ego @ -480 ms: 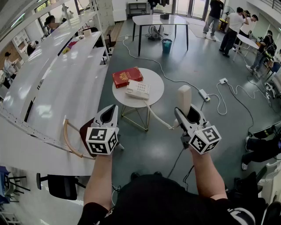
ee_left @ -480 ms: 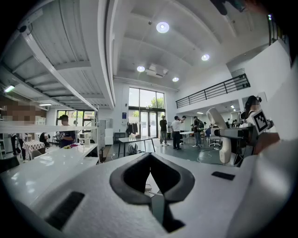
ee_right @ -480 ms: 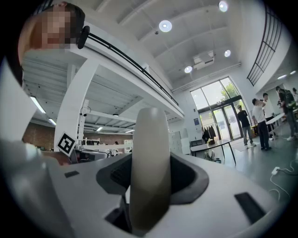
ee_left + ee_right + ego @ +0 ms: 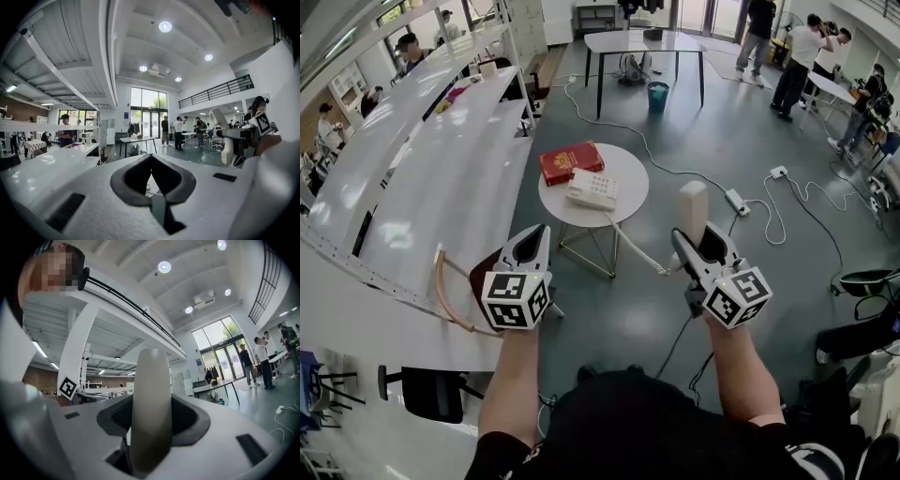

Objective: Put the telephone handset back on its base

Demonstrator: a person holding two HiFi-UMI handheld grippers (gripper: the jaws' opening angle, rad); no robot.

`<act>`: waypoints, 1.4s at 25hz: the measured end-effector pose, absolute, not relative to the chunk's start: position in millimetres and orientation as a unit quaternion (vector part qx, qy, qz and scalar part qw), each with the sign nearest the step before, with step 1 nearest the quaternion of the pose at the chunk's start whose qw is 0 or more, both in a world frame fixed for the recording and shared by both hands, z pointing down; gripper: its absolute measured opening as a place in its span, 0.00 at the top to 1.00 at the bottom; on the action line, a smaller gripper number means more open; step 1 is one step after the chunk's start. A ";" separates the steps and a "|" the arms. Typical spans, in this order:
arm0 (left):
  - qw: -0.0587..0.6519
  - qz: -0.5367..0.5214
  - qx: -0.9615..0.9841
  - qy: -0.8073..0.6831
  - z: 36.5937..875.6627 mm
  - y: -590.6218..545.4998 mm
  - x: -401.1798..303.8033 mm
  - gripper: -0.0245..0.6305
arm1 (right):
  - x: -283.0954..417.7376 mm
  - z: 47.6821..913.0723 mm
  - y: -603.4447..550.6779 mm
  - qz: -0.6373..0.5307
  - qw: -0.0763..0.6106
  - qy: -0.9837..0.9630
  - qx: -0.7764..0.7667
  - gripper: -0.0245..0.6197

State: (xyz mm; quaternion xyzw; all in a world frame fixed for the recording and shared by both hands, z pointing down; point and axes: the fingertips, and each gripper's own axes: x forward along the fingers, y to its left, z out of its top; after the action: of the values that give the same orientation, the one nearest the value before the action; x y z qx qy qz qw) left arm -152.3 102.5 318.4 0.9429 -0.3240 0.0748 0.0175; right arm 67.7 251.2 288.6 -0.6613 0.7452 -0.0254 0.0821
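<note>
Handset (image 4: pixel 693 208) clamped in right gripper (image 4: pixel 701 246), well apart from base (image 4: pixel 593 190) on round table (image 4: pixel 630 176); left gripper (image 4: pixel 532 246) jaws together, empty.

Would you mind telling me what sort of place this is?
Probably a large open lab or workshop hall: long white workbenches along one side, a power strip and cables trailing over the grey floor, and groups of people standing about.

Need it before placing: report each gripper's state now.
Left gripper: closed, nothing between its jaws.
Right gripper: closed on the telephone handset.
</note>
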 end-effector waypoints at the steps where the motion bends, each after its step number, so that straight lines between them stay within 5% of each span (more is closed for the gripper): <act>1: 0.018 0.075 0.943 -0.324 318.3 104.8 -150.7 0.95 | 69.2 288.0 253.6 -0.027 0.085 0.746 -0.659 0.64; 19: 0.035 0.078 0.939 -0.334 339.7 113.9 -124.8 0.95 | 94.3 304.1 258.2 -0.058 0.100 0.768 -0.629 0.63; 35: 0.057 0.087 0.945 -0.309 362.1 -56.9 -87.7 0.95 | 125.4 324.8 96.3 -0.091 0.091 0.753 -0.645 0.63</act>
State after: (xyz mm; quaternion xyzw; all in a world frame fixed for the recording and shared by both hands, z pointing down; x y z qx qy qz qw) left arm -87.7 -56.9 362.1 0.9454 -0.3089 0.0868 0.0571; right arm 125.4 96.3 324.8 -0.6455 0.7529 -0.0911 0.0908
